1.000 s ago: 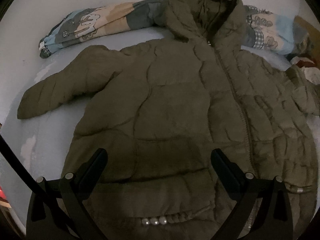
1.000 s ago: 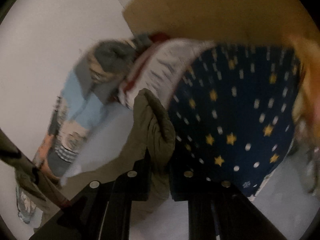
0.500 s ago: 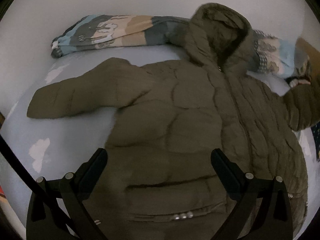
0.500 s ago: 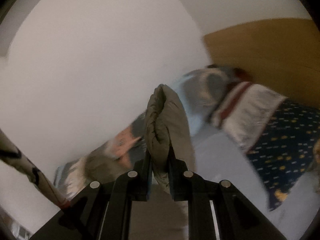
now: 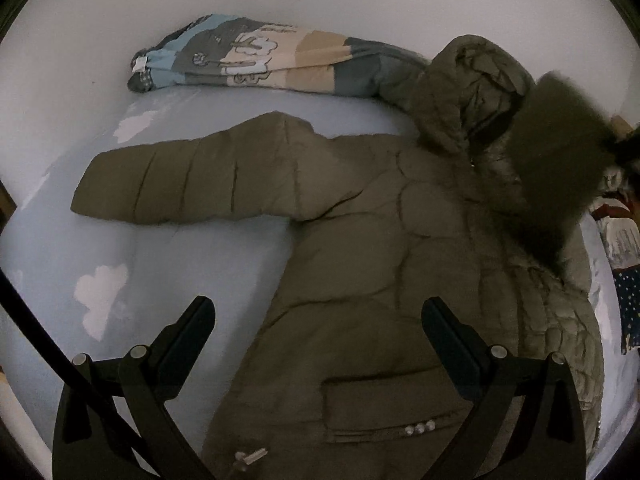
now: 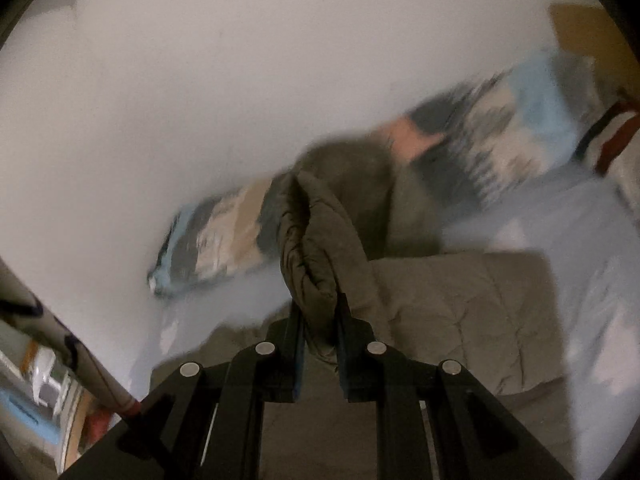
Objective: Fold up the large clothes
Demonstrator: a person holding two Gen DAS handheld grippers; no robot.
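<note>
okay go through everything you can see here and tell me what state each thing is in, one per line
Olive puffer jacket: spread front-up on the bed, zipped shut, hood up top.
Left sleeve: stretched out flat, unfolded.
Right sleeve: lifted off the bed, pinched at the cuff.
Right gripper: shut on the right sleeve.
Left gripper: open, empty, above the jacket.
Patterned blanket: rolled up against the wall.
</note>
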